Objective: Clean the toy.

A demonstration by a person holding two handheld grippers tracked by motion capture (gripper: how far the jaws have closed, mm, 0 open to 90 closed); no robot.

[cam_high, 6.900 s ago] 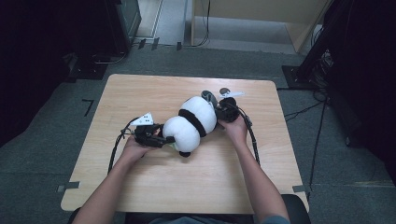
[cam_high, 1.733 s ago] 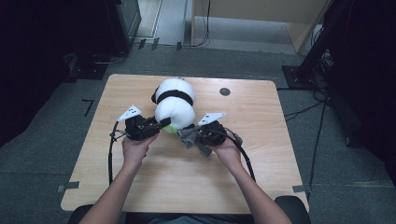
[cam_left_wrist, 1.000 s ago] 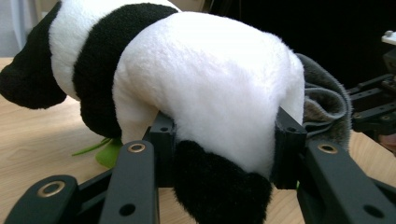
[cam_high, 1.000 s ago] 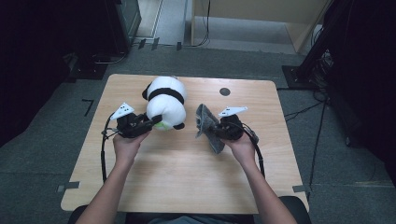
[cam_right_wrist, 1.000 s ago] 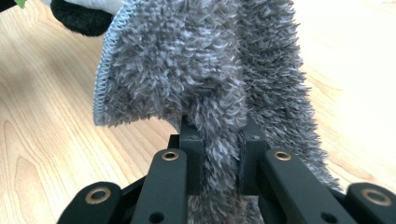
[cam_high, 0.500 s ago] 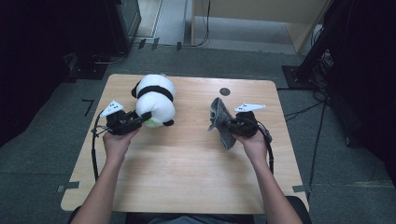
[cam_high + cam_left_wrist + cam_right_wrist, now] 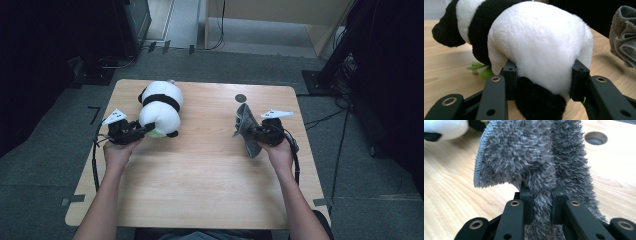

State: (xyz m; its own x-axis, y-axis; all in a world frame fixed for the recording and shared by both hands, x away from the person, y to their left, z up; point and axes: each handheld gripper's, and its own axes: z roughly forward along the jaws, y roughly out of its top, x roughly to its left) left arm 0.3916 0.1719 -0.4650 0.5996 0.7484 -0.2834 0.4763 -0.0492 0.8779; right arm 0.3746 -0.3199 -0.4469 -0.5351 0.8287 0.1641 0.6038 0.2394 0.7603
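Farther apart now, left tongs [image 7: 544, 82] pinch the panda [image 7: 534, 47]; right tongs [image 7: 541, 202] clamp the grey cloth [image 7: 534, 157], fibres close-up.

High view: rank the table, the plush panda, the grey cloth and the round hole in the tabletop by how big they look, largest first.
1. Table, by far the largest.
2. Plush panda, held at its rear by the left gripper.
3. Grey cloth, bunched in the right gripper, so its spread-out size is unsure.
4. Round hole, smallest.

Wooden table [image 7: 200, 190], grey carpet floor [image 7: 45, 170]
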